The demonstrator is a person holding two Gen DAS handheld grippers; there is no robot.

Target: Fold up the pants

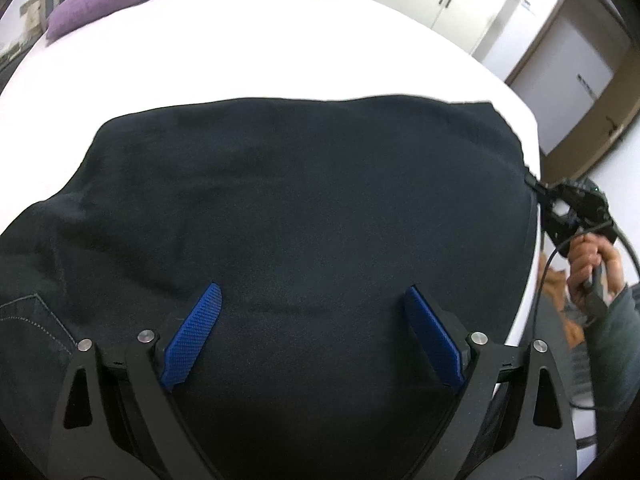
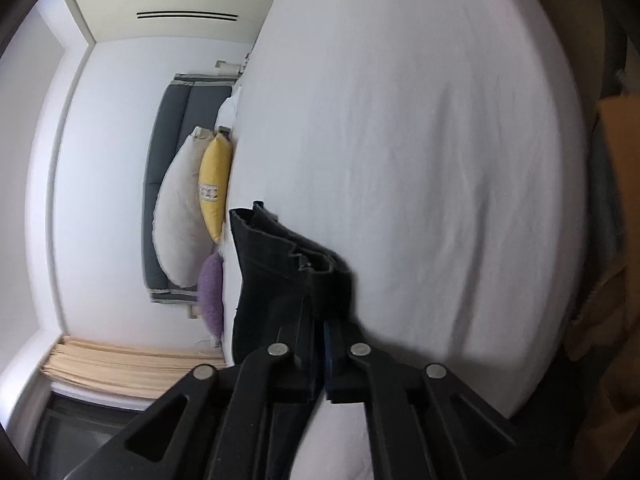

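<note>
Lay spread flat on the white-sheeted bed [image 1: 280,52]: dark navy denim pants [image 1: 300,208]. Hovered above, pitched steeply down, blue-padded fingers spread: left gripper [image 1: 314,336]. Rolled sideways, fingers pinching the pants' edge: right gripper [image 2: 322,320].

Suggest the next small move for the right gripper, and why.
Probably lift the pinched hem and carry it toward the waist end. The right gripper is shut on the dark denim pants at their edge, while the left gripper hangs open above the cloth.
</note>
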